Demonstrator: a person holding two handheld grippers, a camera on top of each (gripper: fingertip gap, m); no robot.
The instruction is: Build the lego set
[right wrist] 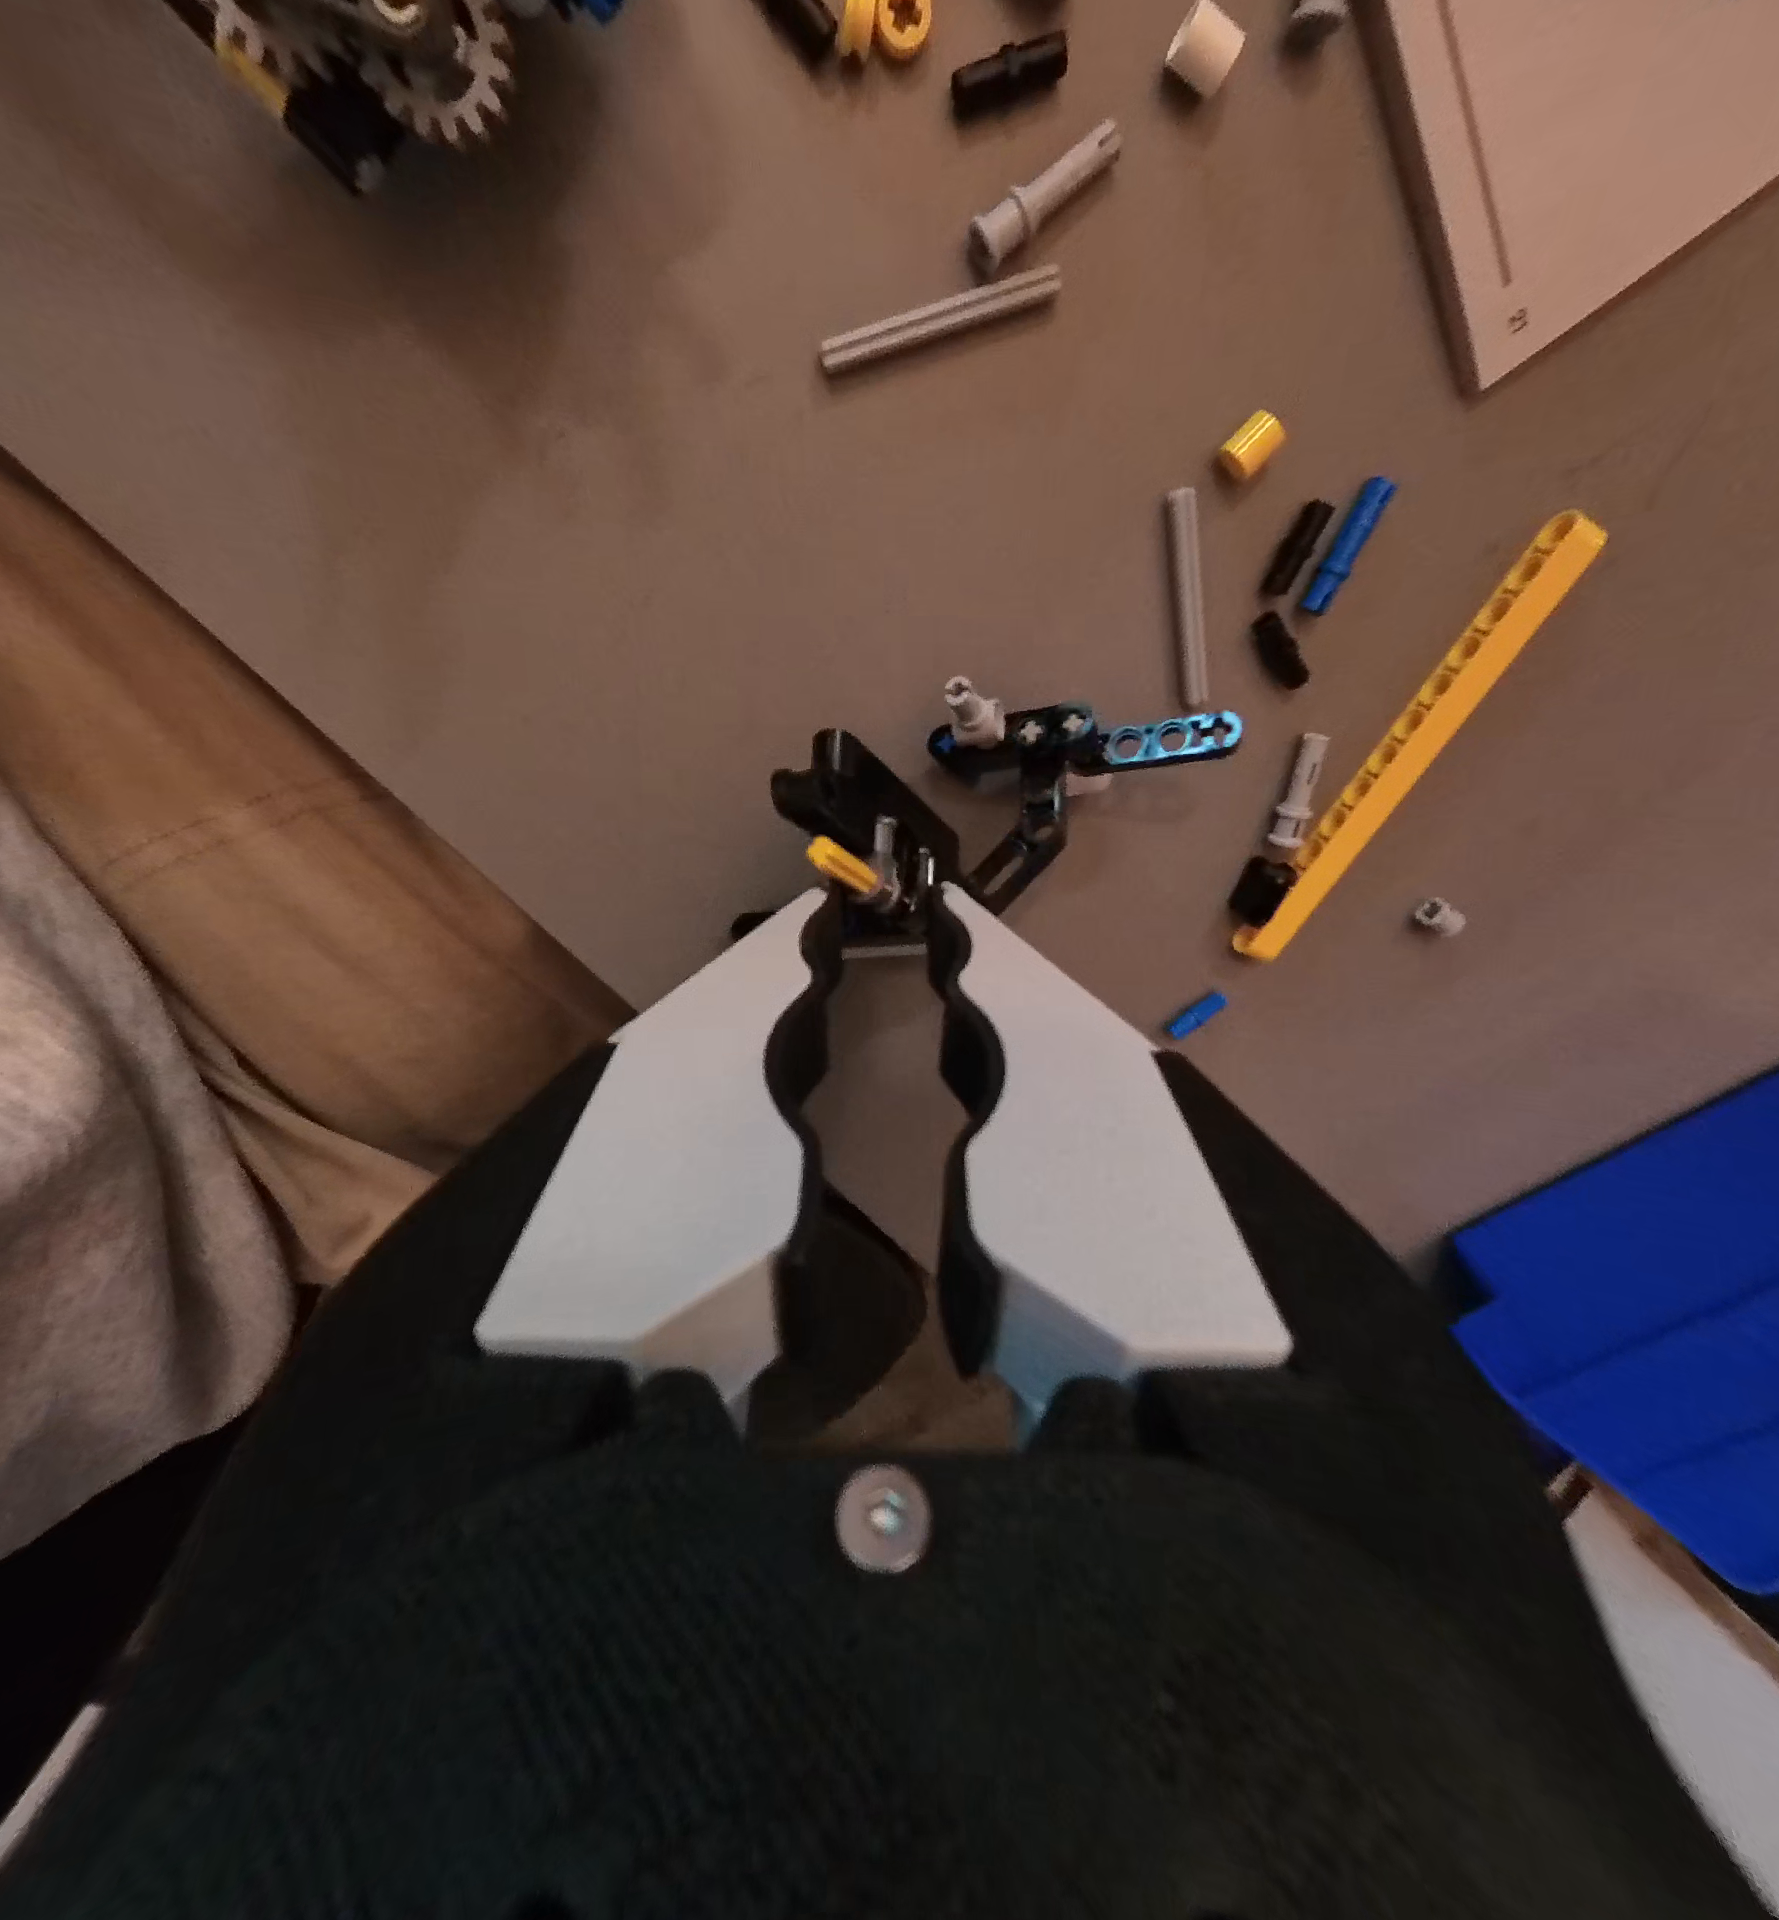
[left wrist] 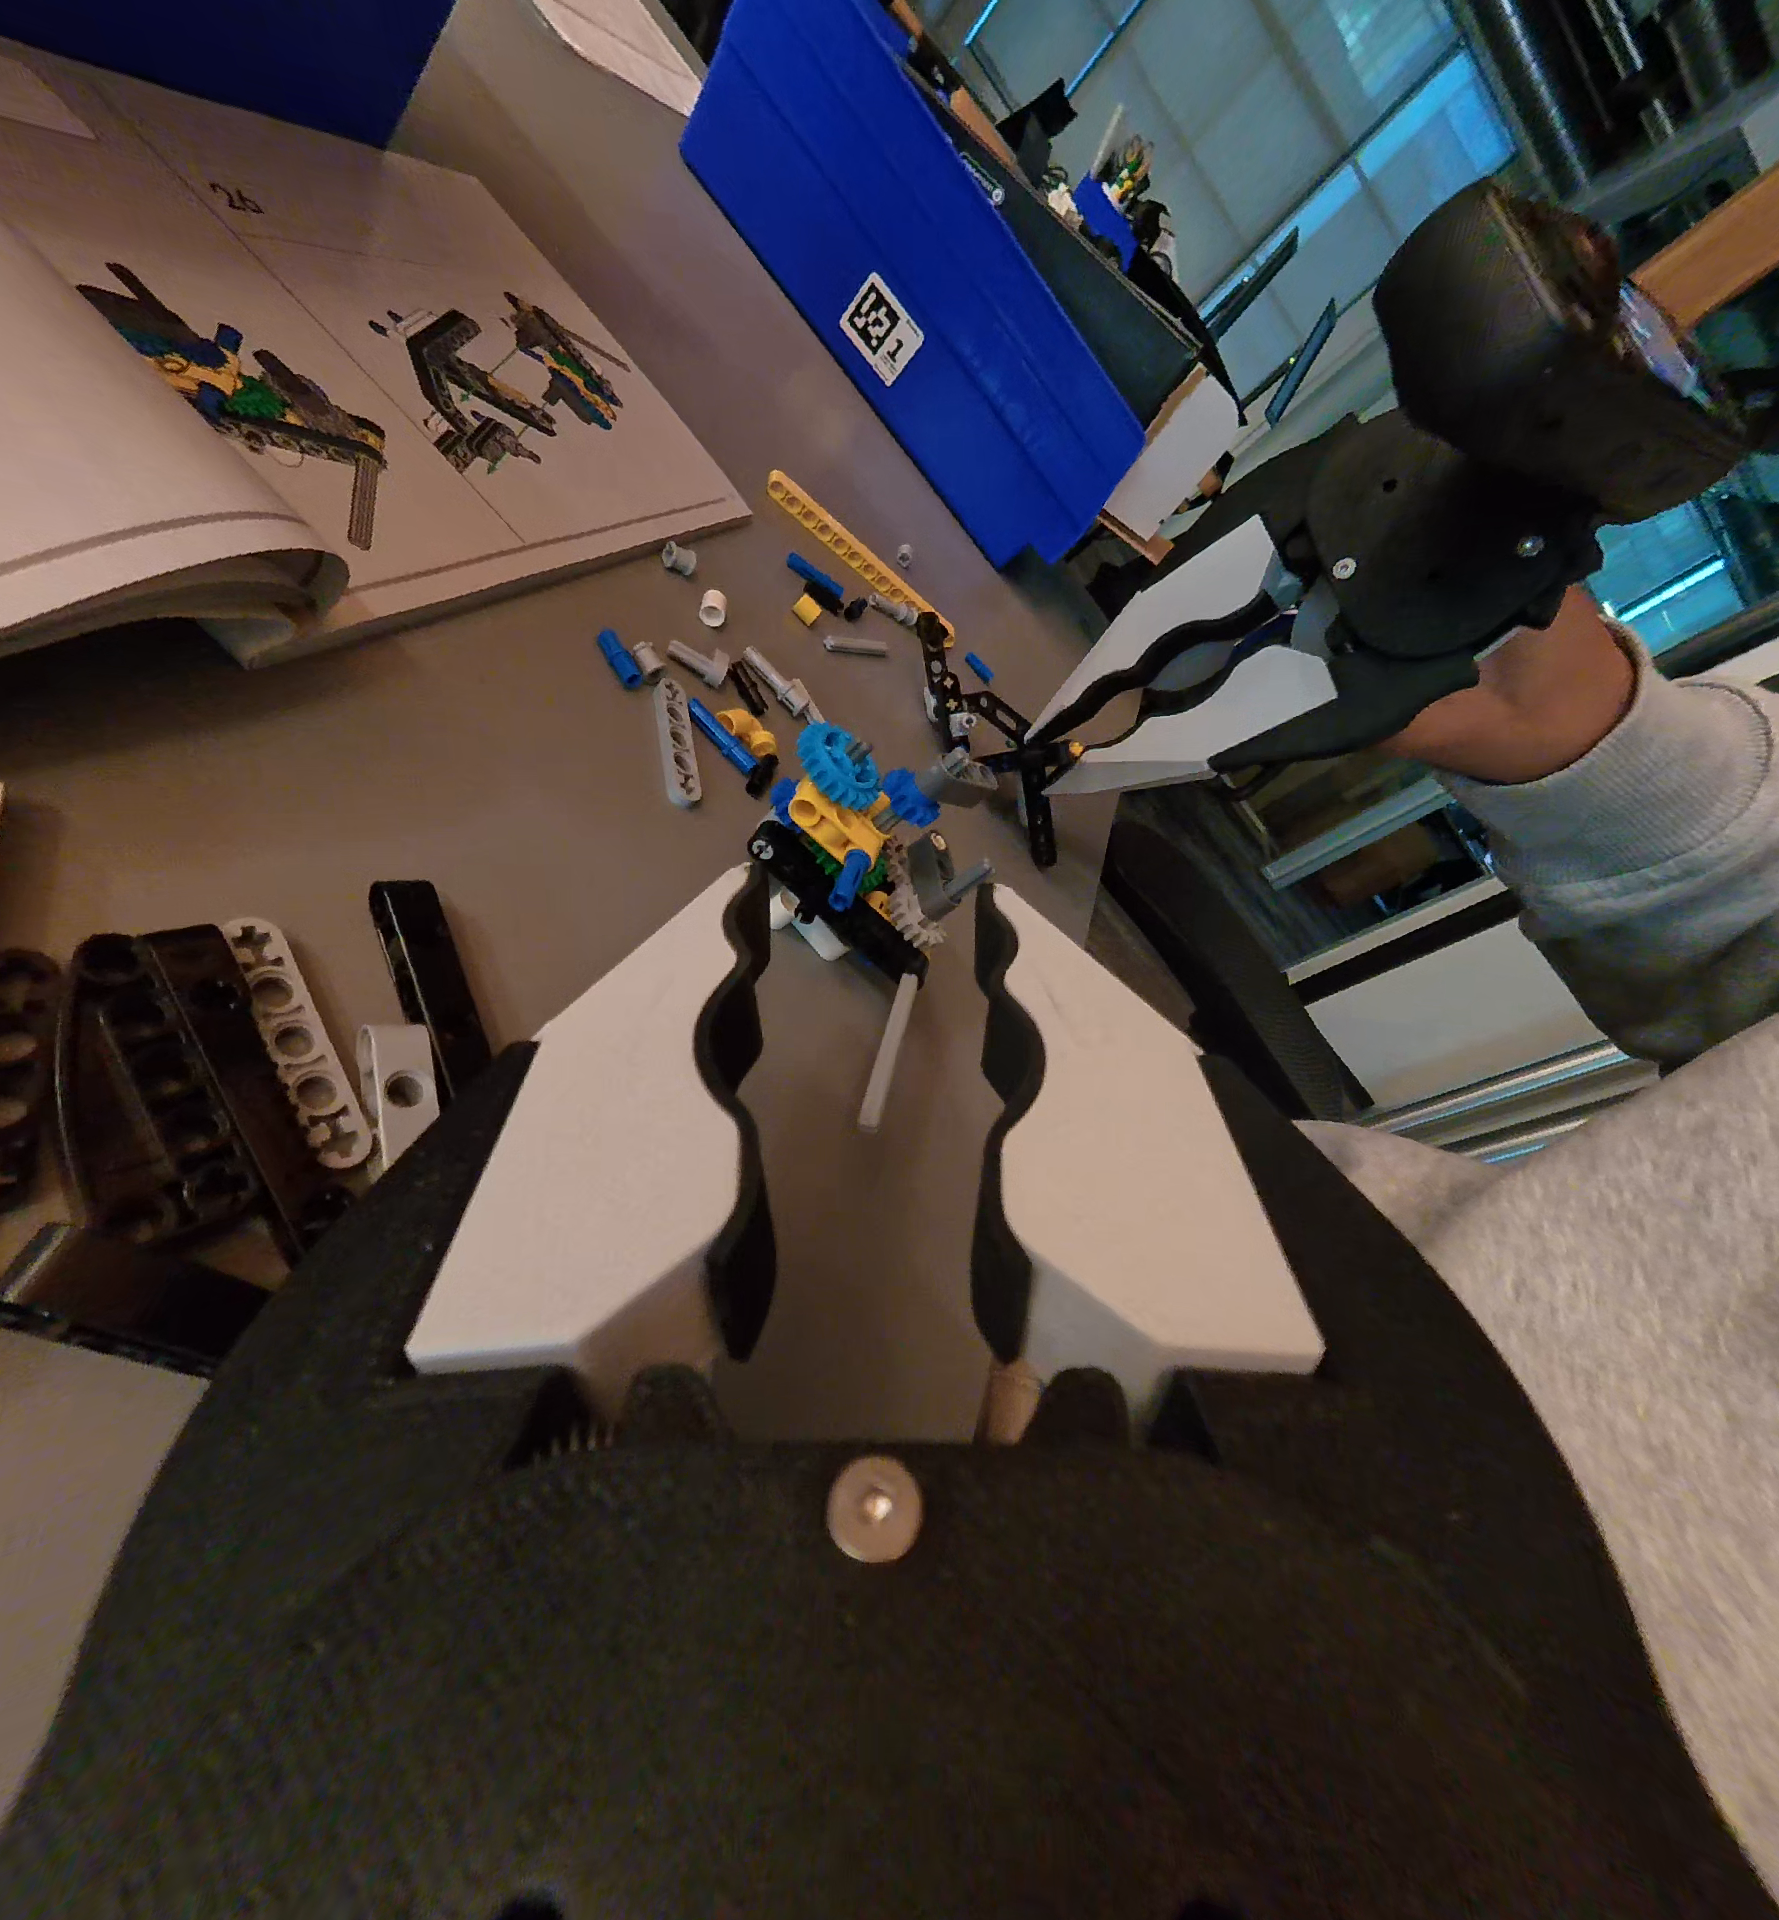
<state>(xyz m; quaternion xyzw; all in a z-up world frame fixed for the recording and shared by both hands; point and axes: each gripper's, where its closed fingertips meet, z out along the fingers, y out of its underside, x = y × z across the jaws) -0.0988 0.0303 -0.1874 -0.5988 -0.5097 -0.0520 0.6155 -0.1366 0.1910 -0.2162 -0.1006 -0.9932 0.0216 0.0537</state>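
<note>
A gear assembly (left wrist: 843, 842) of blue gears, yellow and black beams and a grey gear rests on the grey table; a grey axle (left wrist: 890, 1039) sticks out of it toward the camera. My left gripper (left wrist: 869, 888) is closed partway on this assembly, one fingertip touching each side. The assembly's edge shows at the top left of the right wrist view (right wrist: 376, 94). My right gripper (right wrist: 880, 904) is shut on a black linked-beam piece (right wrist: 1036, 790) with a yellow pin (right wrist: 841, 862). In the left wrist view it (left wrist: 1046, 743) holds that piece (left wrist: 968, 707) just right of the assembly.
An open instruction booklet (left wrist: 293, 416) lies far left. A blue bin (left wrist: 916, 312) stands behind. A long yellow beam (right wrist: 1436, 727), grey axles (right wrist: 942, 317) and small pins lie scattered. Black and white beams (left wrist: 189, 1070) lie at near left. The table edge (left wrist: 1098, 894) is close on the right.
</note>
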